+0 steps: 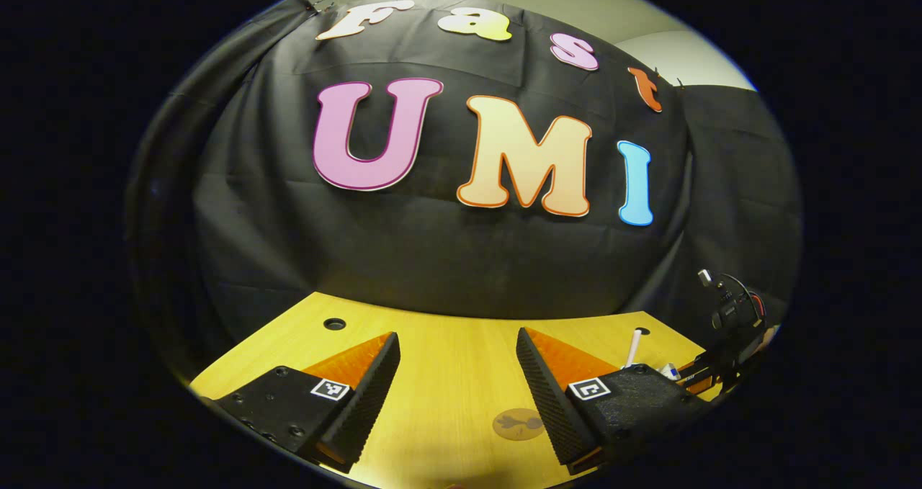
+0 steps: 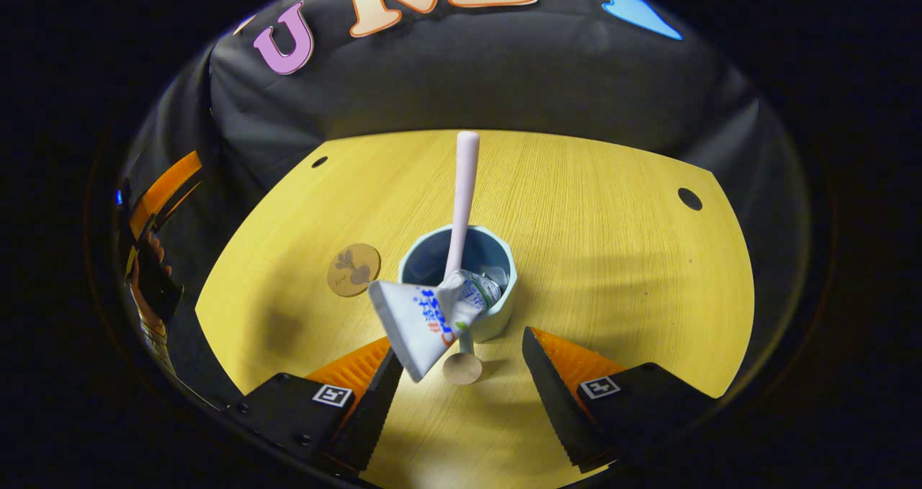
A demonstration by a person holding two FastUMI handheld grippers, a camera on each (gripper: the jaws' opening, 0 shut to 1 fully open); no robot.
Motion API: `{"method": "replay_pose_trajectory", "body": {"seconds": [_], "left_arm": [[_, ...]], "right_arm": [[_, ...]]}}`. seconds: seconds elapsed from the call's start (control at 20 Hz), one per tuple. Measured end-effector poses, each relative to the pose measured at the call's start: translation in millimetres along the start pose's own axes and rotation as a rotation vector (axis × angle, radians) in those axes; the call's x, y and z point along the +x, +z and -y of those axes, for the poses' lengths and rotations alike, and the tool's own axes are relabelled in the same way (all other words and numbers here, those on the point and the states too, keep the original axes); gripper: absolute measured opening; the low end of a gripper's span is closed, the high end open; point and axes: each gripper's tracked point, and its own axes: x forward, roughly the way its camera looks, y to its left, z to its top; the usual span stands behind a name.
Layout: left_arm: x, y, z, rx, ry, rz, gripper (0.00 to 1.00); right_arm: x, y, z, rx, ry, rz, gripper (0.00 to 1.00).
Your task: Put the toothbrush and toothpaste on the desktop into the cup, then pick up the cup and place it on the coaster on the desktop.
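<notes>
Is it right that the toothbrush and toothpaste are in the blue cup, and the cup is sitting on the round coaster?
Not quite. The toothbrush and toothpaste are in the cup, but the right gripper view shows the cup on the bare desktop, beside the coaster, not on it.

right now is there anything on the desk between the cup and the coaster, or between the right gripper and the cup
Nothing visible. In the right gripper view the cup, holding the toothbrush and toothpaste, stands beside the coaster with only bare desk between them. The open right gripper faces the cup unobstructed, though the toothpaste's end overhangs toward it.
</notes>
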Motion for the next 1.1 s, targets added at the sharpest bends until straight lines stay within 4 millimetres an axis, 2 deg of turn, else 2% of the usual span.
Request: {"method": "replay_pose_trajectory", "body": {"seconds": [0.1,0.15,0.2,0.3,0.4,0.6,0.7,0.95,1.1], "left_arm": [[-6,-1,-15,0.002,0.044,-0.005,0.93],[-8,-2,-21,0.000,0.063,-0.007,0.94],[-12,-2,-26,-0.003,0.078,-0.010,0.94],[-17,-3,-33,-0.012,0.101,-0.015,0.94],[-20,-11,-39,-0.018,0.119,-0.028,0.94],[-22,-22,-37,-0.036,0.131,-0.058,0.94],[-24,-27,-32,-0.040,0.121,-0.068,0.94],[-20,-28,-26,-0.035,0.103,-0.078,0.94],[-21,-31,-26,-0.034,0.093,-0.084,0.94]], "right_arm": [[6,-3,2,-0.018,0.003,-0.062,0.93],[10,-5,3,-0.019,-0.001,-0.091,0.96],[12,-8,5,-0.018,-0.003,-0.120,0.88],[18,-11,5,-0.021,-0.007,-0.155,0.81],[23,-15,3,-0.016,-0.003,-0.182,0.86],[31,-23,-1,0.007,0.002,-0.235,0.65],[27,-20,0,-0.002,-0.011,-0.241,0.55],[34,-26,-1,-0.054,-0.076,-0.249,0.30],[31,-26,2,-0.059,-0.108,-0.245,0.28]]}}
